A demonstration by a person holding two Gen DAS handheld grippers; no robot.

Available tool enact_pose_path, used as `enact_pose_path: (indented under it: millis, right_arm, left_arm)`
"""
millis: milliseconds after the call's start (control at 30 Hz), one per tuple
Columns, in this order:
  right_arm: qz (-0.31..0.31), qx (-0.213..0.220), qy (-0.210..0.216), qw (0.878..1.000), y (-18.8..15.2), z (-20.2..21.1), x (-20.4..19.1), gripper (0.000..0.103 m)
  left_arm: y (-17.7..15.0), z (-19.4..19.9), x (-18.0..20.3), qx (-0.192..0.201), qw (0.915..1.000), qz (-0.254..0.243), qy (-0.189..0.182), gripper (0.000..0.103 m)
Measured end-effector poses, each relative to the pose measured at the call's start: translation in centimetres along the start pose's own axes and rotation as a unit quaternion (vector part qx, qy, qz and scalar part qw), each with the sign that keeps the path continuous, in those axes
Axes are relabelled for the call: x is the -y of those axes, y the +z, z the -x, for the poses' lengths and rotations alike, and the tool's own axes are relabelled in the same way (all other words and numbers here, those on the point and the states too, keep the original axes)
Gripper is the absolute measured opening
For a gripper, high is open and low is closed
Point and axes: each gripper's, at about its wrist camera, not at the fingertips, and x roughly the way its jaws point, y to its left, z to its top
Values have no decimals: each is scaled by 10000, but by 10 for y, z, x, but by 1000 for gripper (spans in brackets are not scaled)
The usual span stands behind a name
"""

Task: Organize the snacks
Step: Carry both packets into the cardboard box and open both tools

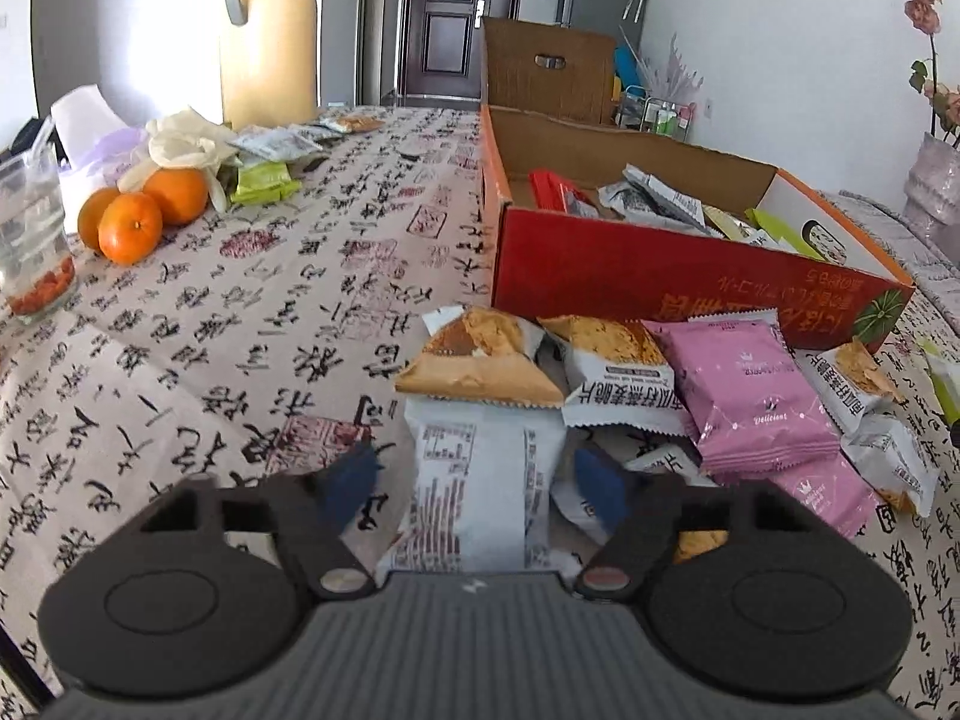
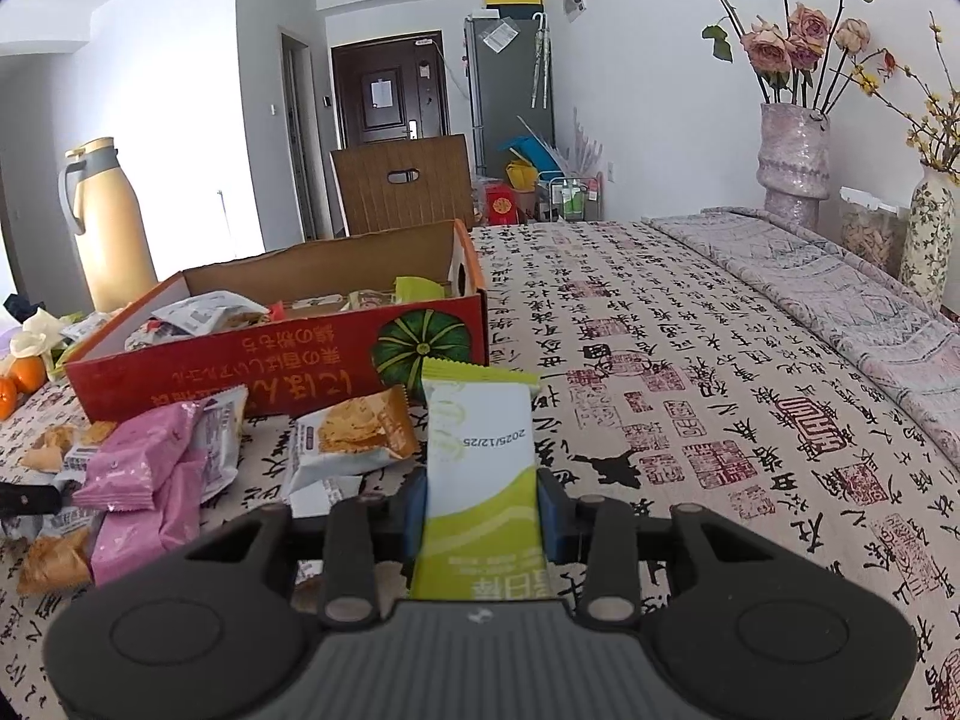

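Observation:
My right gripper point(image 2: 480, 510) is shut on a green and white snack packet point(image 2: 480, 456), held upright above the tablecloth, right of the red cardboard box point(image 2: 270, 360). My left gripper point(image 1: 474, 480) is open, its blue pads on either side of a white snack packet point(image 1: 480, 480) lying on the table. In front of it lie an orange cracker packet point(image 1: 480, 360), a white cracker packet point(image 1: 618, 378) and pink packets point(image 1: 750, 396), all next to the red box point(image 1: 660, 276), which holds several packets.
Three oranges point(image 1: 132, 216), a glass point(image 1: 30, 240), a green packet point(image 1: 264, 180) and more packets lie at the far left. A yellow thermos point(image 1: 270, 30) stands behind. Vases with flowers point(image 2: 792, 162) and a folded cloth point(image 2: 840, 300) are at the right.

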Motion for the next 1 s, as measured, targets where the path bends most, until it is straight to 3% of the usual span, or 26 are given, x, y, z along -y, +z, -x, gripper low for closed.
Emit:
enact_pose_path:
  millis: [300, 1000]
  right_arm:
    - [-7, 19, 79, 10000, -3, 6, -2, 36]
    - [31, 286, 228, 9993, 6, 26, -8, 36]
  left_arm:
    - [-7, 11, -4, 111, 9998, 134, 20, 41]
    - [3, 58, 5, 781, 9967, 178, -128, 40]
